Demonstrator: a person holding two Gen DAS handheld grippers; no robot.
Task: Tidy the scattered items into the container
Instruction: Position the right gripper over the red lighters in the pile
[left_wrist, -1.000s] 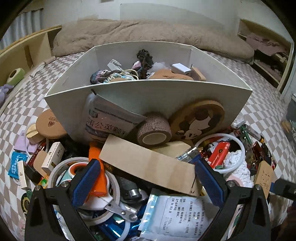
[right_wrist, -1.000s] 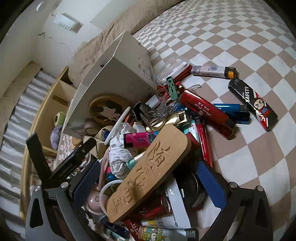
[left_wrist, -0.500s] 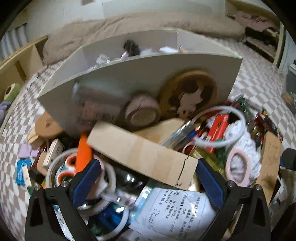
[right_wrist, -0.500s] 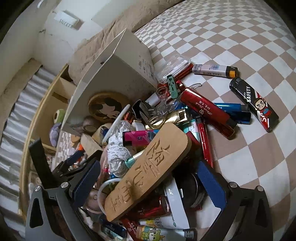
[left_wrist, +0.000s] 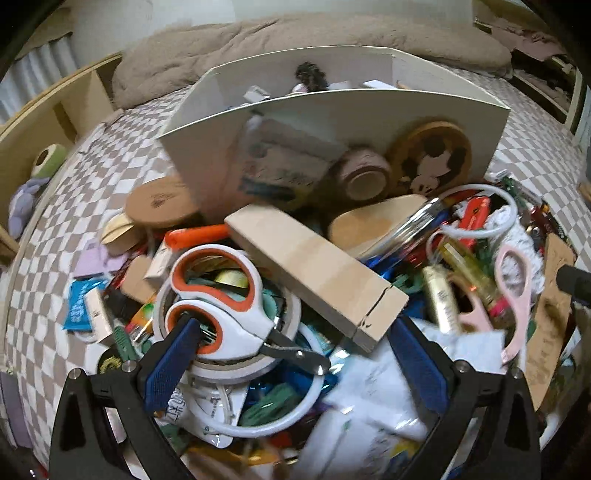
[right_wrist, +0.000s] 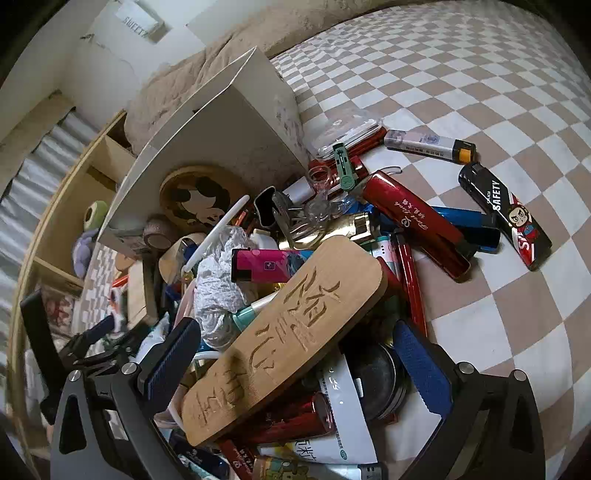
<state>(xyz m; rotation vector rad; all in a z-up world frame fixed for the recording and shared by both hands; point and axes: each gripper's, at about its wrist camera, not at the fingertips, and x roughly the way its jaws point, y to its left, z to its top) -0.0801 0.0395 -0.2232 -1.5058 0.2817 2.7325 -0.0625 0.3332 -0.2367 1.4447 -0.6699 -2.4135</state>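
Note:
A white box (left_wrist: 369, 114) with items inside stands on the checkered bed, also in the right wrist view (right_wrist: 229, 133). A heap of clutter lies in front of it. My left gripper (left_wrist: 295, 358) is open over the heap, above orange-handled scissors (left_wrist: 218, 310) on tape rolls and the near end of a cardboard block (left_wrist: 314, 273). My right gripper (right_wrist: 295, 362) is open, its fingers either side of a carved wooden plaque (right_wrist: 284, 332) lying on lighters and tubes. The left gripper (right_wrist: 92, 339) shows at the left of the right wrist view.
A Mickey coaster (left_wrist: 430, 158) and a tape roll (left_wrist: 365, 177) lean on the box front. Pink scissors (left_wrist: 515, 295) and a white ring (left_wrist: 480, 210) lie at right. Lighters (right_wrist: 502, 214) lie on the bedsheet. A wooden shelf (left_wrist: 48, 122) runs along the left.
My left gripper has dropped lower and swung left over the heap, bringing the orange scissors into view. The right gripper has barely moved.

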